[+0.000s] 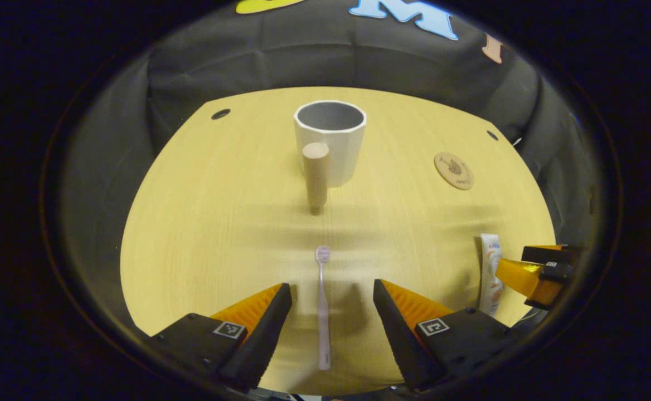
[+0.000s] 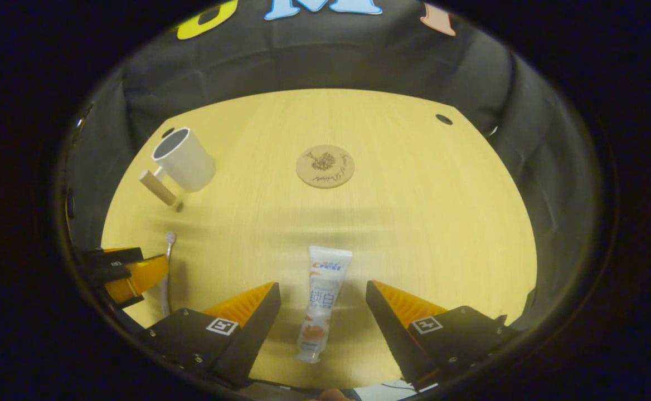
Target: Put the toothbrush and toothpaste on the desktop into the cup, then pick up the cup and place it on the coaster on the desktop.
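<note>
Pale wood counter [image 1: 203, 234] carries everything, and nothing is in the cup [image 1: 331, 142] yet. Your left gripper [image 1: 332, 328] is spread wide and holds nothing; the brush [image 1: 323, 312] lies between its fingers, head toward 12 o'clock. Your right gripper [image 2: 321, 328] is likewise wide and empty, with the paste [image 2: 321, 303] lying lengthwise between its fingers.

The brush is thin and flat on the wood: close too high and the fingers likely meet above it, or it may swivel out. The paste tube is soft, so a hard squeeze near the cap could let it slip.

From the left gripper view the cup stands at 12 o'clock, its wooden handle [image 1: 316, 177] pointing at you. Clip that handle coming in and the cup may tip. The coaster [image 2: 325, 166] sits well apart; whether it slides easily I cannot judge. Both grippers are near each other, so mind a collision over the cup.
</note>
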